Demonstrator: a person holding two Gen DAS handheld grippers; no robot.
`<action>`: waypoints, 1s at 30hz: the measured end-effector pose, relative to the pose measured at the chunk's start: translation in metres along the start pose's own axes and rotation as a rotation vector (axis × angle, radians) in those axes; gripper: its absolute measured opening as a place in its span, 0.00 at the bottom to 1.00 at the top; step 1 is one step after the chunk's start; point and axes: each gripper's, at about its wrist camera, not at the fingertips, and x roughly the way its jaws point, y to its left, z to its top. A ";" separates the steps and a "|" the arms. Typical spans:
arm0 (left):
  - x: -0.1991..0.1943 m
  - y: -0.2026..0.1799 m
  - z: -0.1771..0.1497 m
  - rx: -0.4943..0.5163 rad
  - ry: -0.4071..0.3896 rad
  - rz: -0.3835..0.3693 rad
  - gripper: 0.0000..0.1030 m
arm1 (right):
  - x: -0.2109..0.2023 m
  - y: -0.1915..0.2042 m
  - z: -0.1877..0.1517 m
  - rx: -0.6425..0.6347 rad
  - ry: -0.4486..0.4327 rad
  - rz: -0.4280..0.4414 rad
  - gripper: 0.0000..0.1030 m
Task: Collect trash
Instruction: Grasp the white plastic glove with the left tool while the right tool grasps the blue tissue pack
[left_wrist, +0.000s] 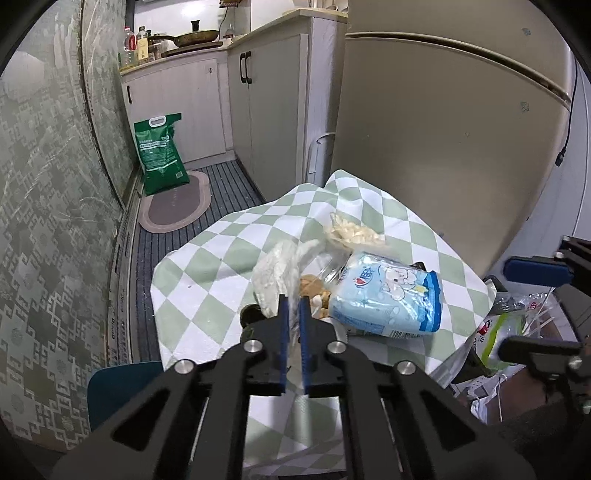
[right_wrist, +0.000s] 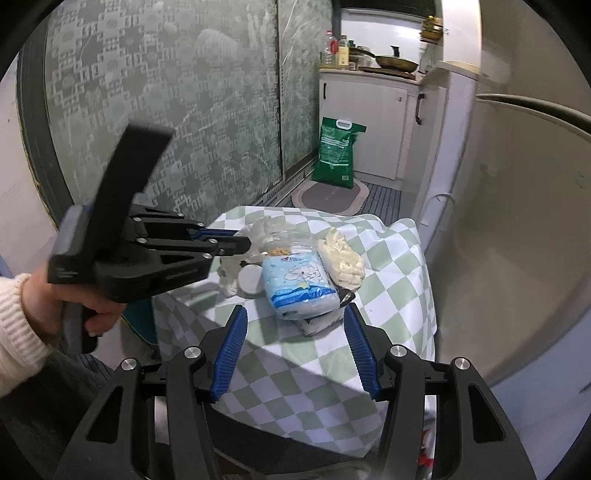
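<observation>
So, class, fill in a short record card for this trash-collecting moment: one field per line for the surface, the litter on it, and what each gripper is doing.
surface: checked tablecloth
litter: blue snack packet, pale crumpled bag, clear plastic wrapper
left gripper: shut on the clear plastic wrapper
right gripper: open, short of the blue snack packet
floor: green sack

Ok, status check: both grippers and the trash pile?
Left gripper shut on clear plastic wrapper. Right gripper open, short of blue tissue pack. Pile on checkered cloth; nothing blocking.
</observation>
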 end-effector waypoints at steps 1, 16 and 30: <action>-0.002 0.000 0.001 -0.003 -0.005 0.002 0.05 | 0.004 -0.002 0.000 -0.006 0.007 0.000 0.54; -0.050 0.012 0.010 -0.141 -0.106 -0.132 0.05 | 0.053 -0.010 0.010 -0.030 -0.003 0.063 0.65; -0.073 0.030 0.001 -0.174 -0.149 -0.152 0.05 | 0.081 -0.018 0.003 0.010 0.041 0.059 0.56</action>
